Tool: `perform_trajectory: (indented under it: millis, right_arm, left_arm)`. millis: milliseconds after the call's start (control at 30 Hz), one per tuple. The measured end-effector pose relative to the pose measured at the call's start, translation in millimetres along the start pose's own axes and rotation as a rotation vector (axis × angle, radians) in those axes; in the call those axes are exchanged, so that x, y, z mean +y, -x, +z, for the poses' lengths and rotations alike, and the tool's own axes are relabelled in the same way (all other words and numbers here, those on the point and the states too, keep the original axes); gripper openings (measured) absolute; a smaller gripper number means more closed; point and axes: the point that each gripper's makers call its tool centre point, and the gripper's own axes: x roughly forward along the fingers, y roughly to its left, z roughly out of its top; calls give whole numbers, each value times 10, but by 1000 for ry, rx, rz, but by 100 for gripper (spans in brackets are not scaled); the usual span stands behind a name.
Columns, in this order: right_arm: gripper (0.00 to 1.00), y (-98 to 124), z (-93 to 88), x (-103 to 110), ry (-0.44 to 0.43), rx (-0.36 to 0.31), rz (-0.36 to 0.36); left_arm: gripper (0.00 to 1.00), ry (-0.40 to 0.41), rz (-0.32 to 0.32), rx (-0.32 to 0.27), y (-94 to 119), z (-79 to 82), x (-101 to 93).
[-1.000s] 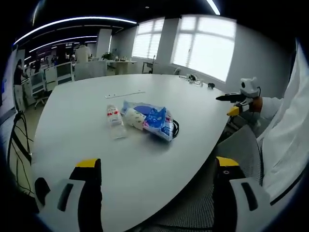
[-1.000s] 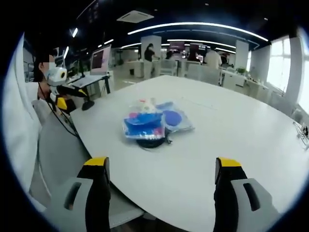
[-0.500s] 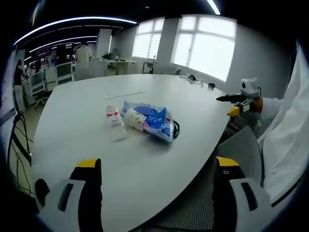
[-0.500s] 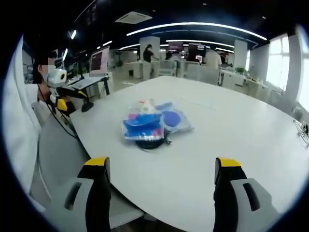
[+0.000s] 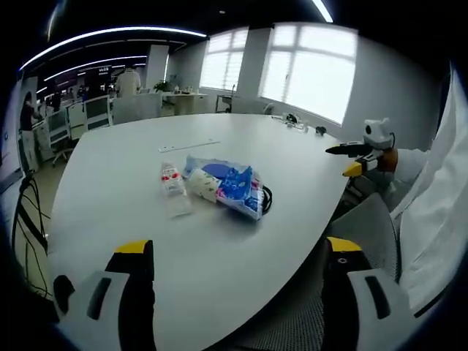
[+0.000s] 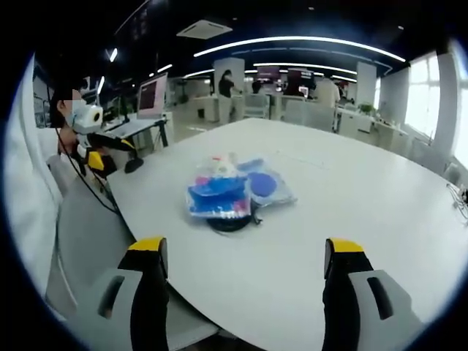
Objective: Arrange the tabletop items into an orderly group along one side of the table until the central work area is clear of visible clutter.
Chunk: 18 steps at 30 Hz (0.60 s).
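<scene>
Little has moved in the last second: both views have drifted only slightly, and the clutter sits where it was, untouched, so the tidying has yet to begin. A small heap lies near the middle of the white counter (image 5: 131,219) — a clear packet with red print (image 5: 172,183) at the left of the pile in the left gripper view, a blue plastic bag (image 5: 235,187) touching a pale roll (image 5: 204,184), and a black coiled cable (image 6: 229,222) poking out from under the bag on the near side in the right gripper view. A thin pale strip (image 5: 188,145) lies apart, farther off toward the windows.

The left claw (image 5: 232,300) hangs off the near edge of the counter, jaws spread wide and holding nothing; the right claw (image 6: 247,296) does the same from another side (each appears, distantly, in the other's view), equally open and empty.

Bare surface surrounds the heap on every side, so there looks to be ample room to slide items toward an edge. The counter's curved rim is close to both claws, with a grey mesh chair (image 5: 358,219) just beyond it; small dark objects (image 5: 296,121) rest at the far window side.
</scene>
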Motion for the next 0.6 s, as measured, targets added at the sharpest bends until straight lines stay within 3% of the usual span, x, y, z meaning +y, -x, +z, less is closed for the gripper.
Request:
perform_trajectory:
  millis: [600]
  right_arm:
    - [85,-132,156,-39,7,-22,20]
  left_arm:
    - [98,-11,-10,-15,-165,186,-43]
